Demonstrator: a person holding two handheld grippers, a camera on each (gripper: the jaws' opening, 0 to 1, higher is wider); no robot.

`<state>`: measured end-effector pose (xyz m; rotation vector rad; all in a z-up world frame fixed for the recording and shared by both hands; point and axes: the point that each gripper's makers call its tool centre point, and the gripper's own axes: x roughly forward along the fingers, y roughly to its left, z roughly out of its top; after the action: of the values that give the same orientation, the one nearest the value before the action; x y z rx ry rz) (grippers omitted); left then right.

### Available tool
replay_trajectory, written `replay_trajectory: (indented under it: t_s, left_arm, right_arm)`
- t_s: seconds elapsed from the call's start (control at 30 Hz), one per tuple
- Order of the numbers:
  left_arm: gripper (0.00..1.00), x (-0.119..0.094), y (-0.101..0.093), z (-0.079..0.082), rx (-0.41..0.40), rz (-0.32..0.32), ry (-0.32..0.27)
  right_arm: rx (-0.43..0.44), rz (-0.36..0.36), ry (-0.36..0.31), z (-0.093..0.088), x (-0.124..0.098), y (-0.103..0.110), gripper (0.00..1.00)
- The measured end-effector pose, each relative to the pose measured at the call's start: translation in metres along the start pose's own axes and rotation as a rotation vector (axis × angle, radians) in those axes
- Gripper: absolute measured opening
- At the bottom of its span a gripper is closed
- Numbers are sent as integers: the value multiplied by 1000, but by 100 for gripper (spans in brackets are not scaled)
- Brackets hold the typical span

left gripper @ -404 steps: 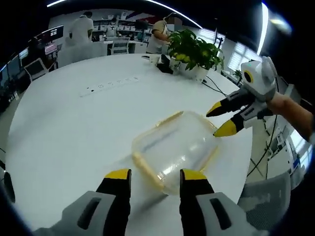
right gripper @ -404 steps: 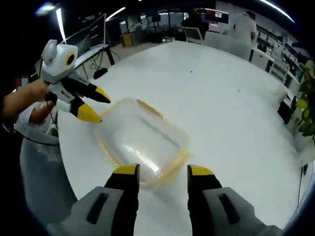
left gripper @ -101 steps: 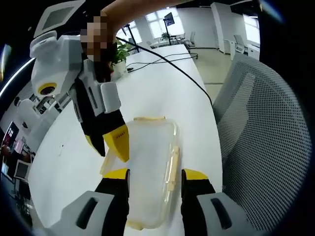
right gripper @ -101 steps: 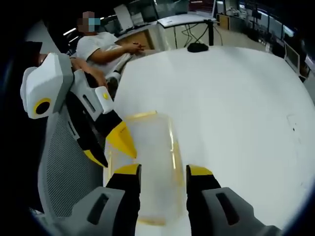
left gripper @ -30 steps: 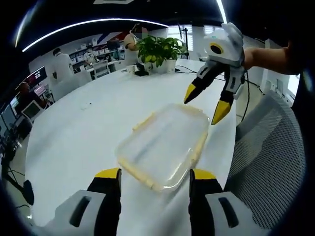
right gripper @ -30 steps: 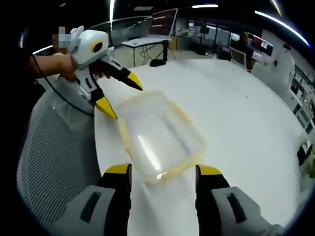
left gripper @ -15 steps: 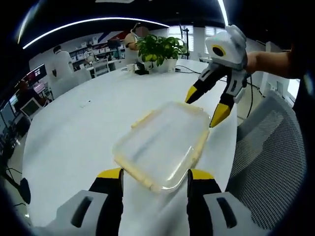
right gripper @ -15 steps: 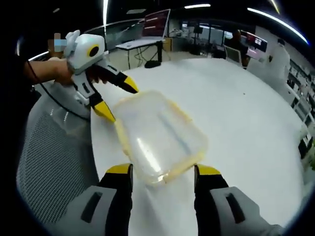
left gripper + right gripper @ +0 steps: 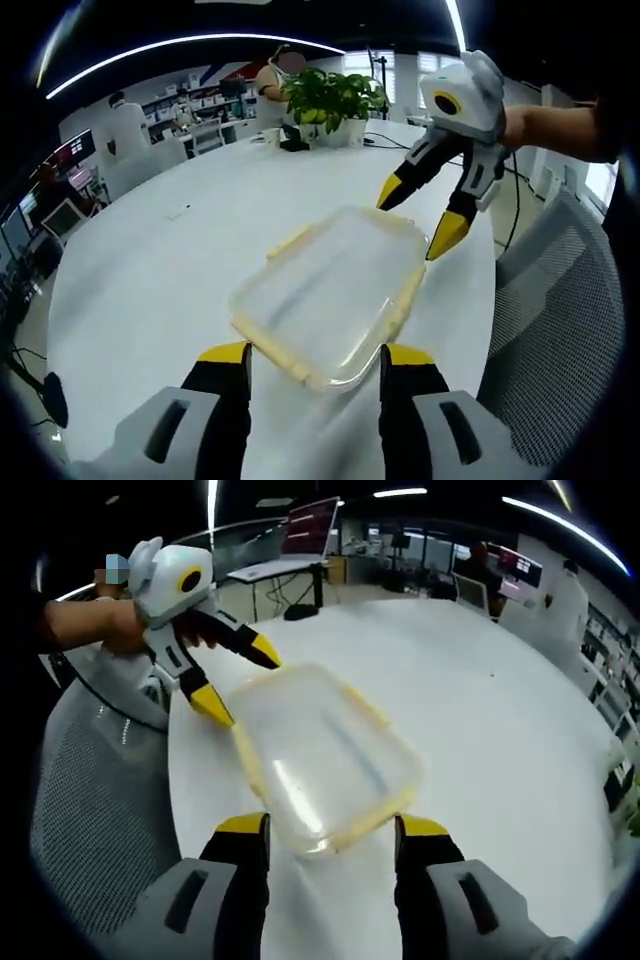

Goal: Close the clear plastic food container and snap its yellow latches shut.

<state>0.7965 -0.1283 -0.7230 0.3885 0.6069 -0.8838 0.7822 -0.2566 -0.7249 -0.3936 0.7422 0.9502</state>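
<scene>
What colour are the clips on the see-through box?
Yellow latches on the clear container, best in the left gripper view.

Each claw (image 9: pixel 312 362) has black jaws with yellow tips on grey moulded mounts; the right claw (image 9: pixel 433 215) has a white rounded housing (yellow-ringed disc).

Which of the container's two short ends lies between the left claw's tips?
In the left gripper view, the clear plastic food container's near short end sits between the left claw's open yellow tips; the far short end faces the right claw.
</scene>
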Motion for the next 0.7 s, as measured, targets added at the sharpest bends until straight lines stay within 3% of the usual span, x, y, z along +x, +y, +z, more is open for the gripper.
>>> replay_trajectory:
  t_s: [0.7]
  left_arm:
    - [46,25,39,18,-2,-1,17]
  right_arm:
    - [-1,-22,22,16,19,-42,47]
